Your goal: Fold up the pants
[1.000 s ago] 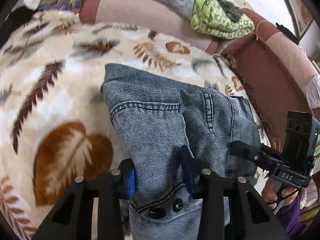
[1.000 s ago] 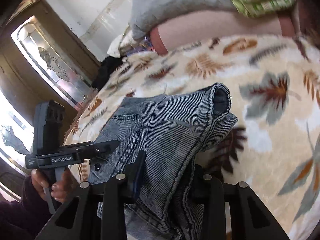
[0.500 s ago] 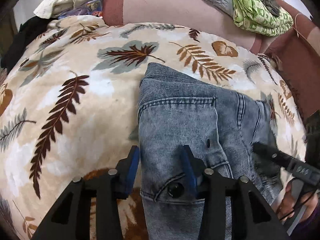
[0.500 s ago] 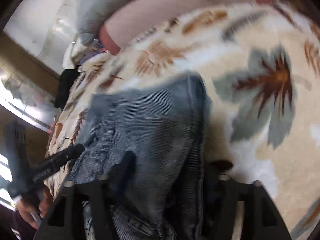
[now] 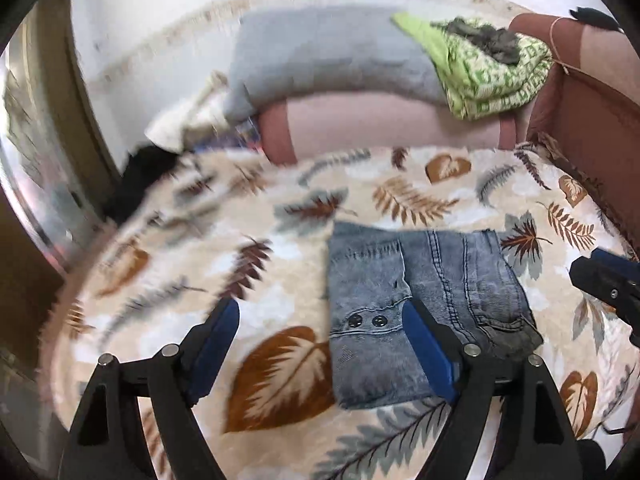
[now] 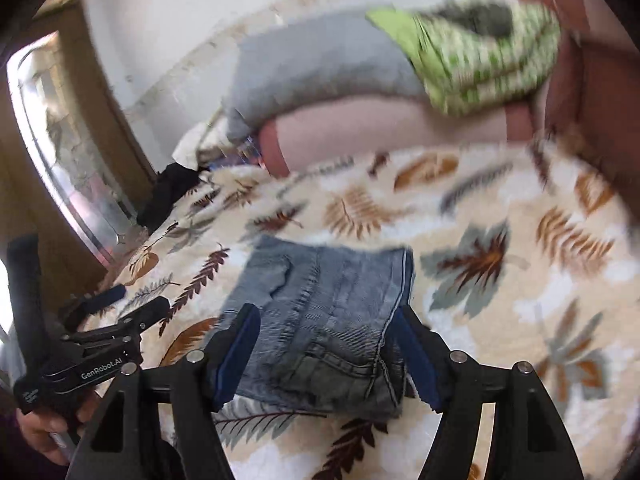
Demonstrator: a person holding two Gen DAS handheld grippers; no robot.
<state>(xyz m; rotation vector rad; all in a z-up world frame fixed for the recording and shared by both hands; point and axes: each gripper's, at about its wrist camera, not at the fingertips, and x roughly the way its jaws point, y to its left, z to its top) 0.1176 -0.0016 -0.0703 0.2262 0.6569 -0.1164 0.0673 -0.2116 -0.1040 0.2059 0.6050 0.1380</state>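
The blue-grey jeans [image 5: 420, 300] lie folded in a flat rectangle on the leaf-patterned blanket [image 5: 280, 248]. My left gripper [image 5: 320, 340] hovers above their near left corner. Its jaws are opening wide and hold nothing; only the right blue pad [image 5: 428, 344] overlaps the denim in view. In the right wrist view the jeans [image 6: 328, 304] show between the fingers of my right gripper [image 6: 326, 356]. Those jaws are opening too, and the pads stand clear of the cloth. The left gripper [image 6: 132, 304] is at the left there, held by a hand [image 6: 40, 436].
A pink and maroon sofa back [image 5: 380, 124] borders the blanket's far side. A grey cloth [image 5: 328, 56] and a green patterned cloth [image 5: 492, 68] are draped over it. White and black clothes [image 5: 148, 168] lie at the far left. A glass-panelled door [image 6: 60, 148] stands left.
Both grippers let go of the jeans, spread their jaws and drew up and back. The jeans, held bunched before, now lie flat and folded on the blanket.
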